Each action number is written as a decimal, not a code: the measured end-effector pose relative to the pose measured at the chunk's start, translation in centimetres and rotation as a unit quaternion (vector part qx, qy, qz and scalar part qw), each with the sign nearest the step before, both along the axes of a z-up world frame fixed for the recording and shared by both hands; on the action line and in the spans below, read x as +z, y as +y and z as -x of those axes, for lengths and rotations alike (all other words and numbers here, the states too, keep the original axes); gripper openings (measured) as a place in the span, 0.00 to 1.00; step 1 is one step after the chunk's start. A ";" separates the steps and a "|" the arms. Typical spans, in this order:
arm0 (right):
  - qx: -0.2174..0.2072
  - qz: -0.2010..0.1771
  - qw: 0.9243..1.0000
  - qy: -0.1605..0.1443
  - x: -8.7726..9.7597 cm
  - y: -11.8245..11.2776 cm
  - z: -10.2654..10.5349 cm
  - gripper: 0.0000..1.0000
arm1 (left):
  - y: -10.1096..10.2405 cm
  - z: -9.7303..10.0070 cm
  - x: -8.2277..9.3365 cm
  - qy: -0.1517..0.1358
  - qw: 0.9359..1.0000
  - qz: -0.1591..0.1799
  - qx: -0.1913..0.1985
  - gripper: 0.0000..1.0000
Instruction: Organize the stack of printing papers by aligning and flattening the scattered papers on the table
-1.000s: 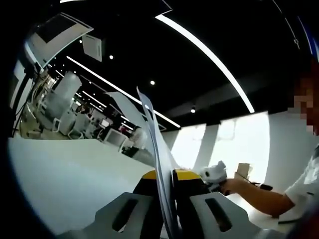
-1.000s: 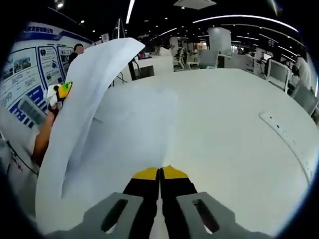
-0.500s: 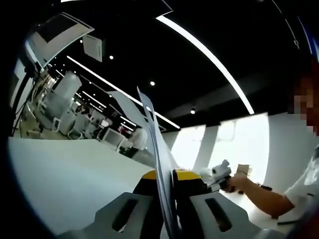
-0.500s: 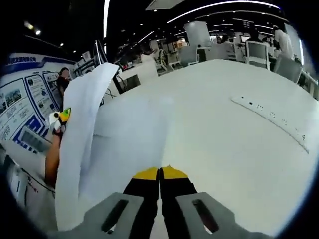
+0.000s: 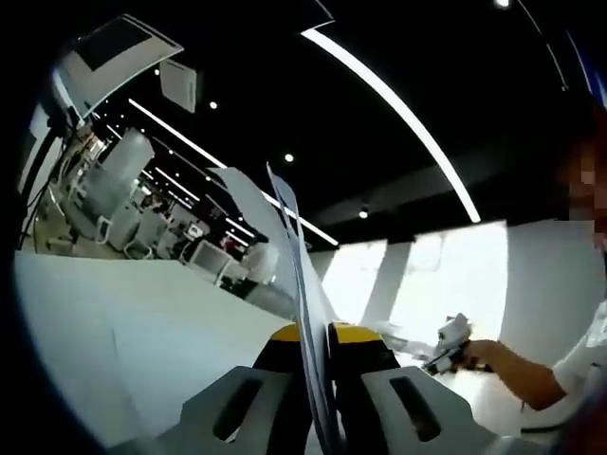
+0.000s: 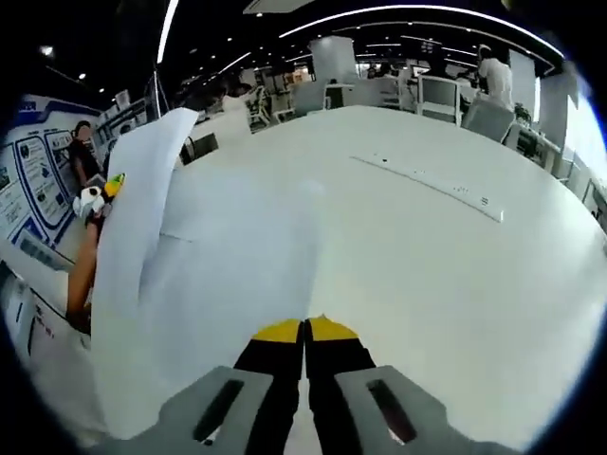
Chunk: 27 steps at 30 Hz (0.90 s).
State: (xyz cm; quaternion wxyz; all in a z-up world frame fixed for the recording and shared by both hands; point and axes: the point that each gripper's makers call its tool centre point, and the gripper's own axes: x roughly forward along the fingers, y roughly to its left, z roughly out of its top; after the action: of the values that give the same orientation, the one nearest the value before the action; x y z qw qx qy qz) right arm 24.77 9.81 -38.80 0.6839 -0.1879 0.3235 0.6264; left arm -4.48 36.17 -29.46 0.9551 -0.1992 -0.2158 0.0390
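Observation:
In the left gripper view the printing papers [image 5: 289,237] stand edge-on, rising from between the yellow-tipped jaws of my left gripper [image 5: 313,332], which is shut on them. My right gripper [image 5: 453,343] shows low at the right, held in a hand. In the right gripper view the papers [image 6: 228,246] lie across the white table [image 6: 455,284] and curl up along their left side, where the left gripper [image 6: 100,194] holds the edge. My right gripper [image 6: 305,327] is shut on the near edge of the sheets.
A long narrow socket strip [image 6: 427,185] is set into the tabletop, right of the papers. The person's forearm [image 6: 81,275] runs along the left side. Office chairs [image 6: 436,95] and people stand beyond the far table edge. White tabletop [image 5: 114,341] spreads left of the papers.
The right gripper's view has swung, so the socket strip now sits nearer the middle. Seen from the left gripper, the right gripper has shifted right and lower. Both stay shut on the papers.

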 end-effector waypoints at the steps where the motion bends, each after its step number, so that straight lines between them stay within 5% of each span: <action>1: -0.002 0.000 1.000 0.000 0.1 -0.3 0.1 0.00 | -0.1 0.0 0.0 0.000 1.000 0.000 -0.004 0.07; 4: -0.007 -0.003 1.000 -0.022 0.4 -0.8 0.0 0.01 | -0.3 0.0 0.1 -0.002 1.000 -0.002 -0.008 0.07; 7: 0.019 -0.016 0.996 -0.081 0.8 -0.6 -0.2 0.18 | -0.3 0.1 0.2 -0.007 1.000 -0.003 -0.011 0.07; 12: 0.019 -0.018 0.997 -0.077 -0.4 1.0 0.9 0.36 | -0.4 0.1 0.4 -0.012 1.000 -0.003 -0.015 0.07; 17: 0.009 -0.017 0.994 -0.112 -1.9 4.4 0.6 0.81 | -0.4 0.1 0.4 -0.013 1.000 -0.002 -0.021 0.07; 27: 0.029 -0.035 0.996 -0.076 -3.8 8.9 2.8 0.88 | -0.4 0.0 0.4 -0.013 1.000 -0.005 -0.024 0.07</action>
State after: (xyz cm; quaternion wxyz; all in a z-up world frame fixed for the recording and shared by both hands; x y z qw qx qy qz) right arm 21.92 18.67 -42.65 0.6941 -0.2200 0.2430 0.6409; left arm -4.50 35.81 -29.05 0.9538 -0.2004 -0.2233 0.0127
